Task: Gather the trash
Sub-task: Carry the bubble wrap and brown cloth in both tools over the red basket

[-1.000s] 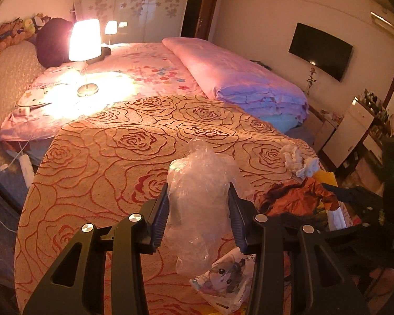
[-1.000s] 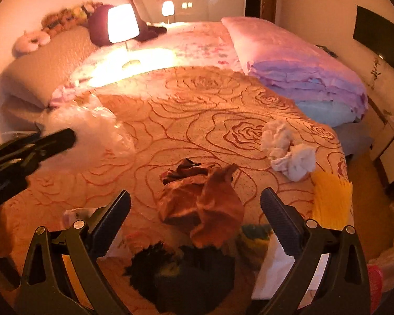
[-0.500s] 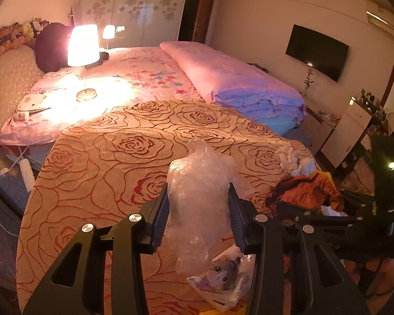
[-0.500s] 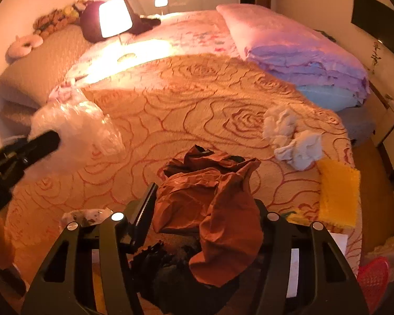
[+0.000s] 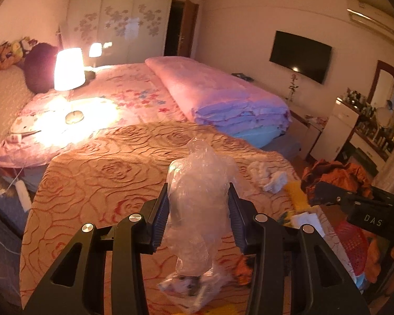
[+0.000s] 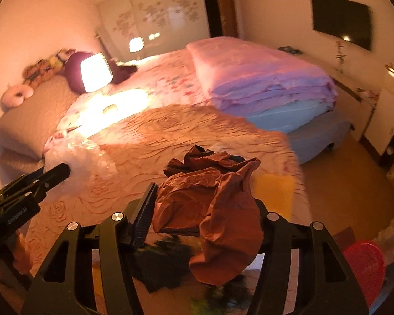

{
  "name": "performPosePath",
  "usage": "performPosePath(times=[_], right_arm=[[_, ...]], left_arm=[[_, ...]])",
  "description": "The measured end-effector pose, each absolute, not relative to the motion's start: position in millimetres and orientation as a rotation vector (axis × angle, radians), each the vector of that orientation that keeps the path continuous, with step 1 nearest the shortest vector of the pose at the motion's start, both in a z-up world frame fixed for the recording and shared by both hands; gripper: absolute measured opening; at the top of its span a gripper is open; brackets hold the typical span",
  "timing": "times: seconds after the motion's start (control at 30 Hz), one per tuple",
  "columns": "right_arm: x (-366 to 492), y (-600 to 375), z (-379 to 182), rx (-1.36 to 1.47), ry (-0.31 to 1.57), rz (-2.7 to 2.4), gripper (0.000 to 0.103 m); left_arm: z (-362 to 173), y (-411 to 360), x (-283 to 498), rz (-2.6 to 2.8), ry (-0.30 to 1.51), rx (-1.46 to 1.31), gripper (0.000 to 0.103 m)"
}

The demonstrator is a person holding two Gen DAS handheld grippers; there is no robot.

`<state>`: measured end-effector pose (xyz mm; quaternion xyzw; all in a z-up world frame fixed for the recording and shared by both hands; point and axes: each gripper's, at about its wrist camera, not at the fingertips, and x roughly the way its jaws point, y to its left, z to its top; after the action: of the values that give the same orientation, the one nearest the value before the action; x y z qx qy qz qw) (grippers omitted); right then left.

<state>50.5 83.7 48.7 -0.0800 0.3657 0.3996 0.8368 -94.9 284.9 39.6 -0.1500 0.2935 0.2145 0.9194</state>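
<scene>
Left wrist: clear plastic wad (image 5: 199,204) stands upright, clamped by left gripper (image 5: 198,218).

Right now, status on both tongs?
Left tongs shut on clear plastic wrap. Right tongs shut on brown wrapper. White tissue left on bedspread.

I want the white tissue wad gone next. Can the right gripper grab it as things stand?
Probably not yet: the right gripper is shut on a crumpled brown bag, so its jaws are full. The white tissue wad itself lies uncovered on the bedspread.
</scene>
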Motion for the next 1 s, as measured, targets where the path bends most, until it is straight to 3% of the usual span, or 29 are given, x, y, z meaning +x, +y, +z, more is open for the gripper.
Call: performPosePath(times=[1.0], right_arm=[[73,-116,11,0.01,0.79,0.339,0.056]], left_arm=[[13,118,19,-0.016,0.723,-0.125,0.04]])
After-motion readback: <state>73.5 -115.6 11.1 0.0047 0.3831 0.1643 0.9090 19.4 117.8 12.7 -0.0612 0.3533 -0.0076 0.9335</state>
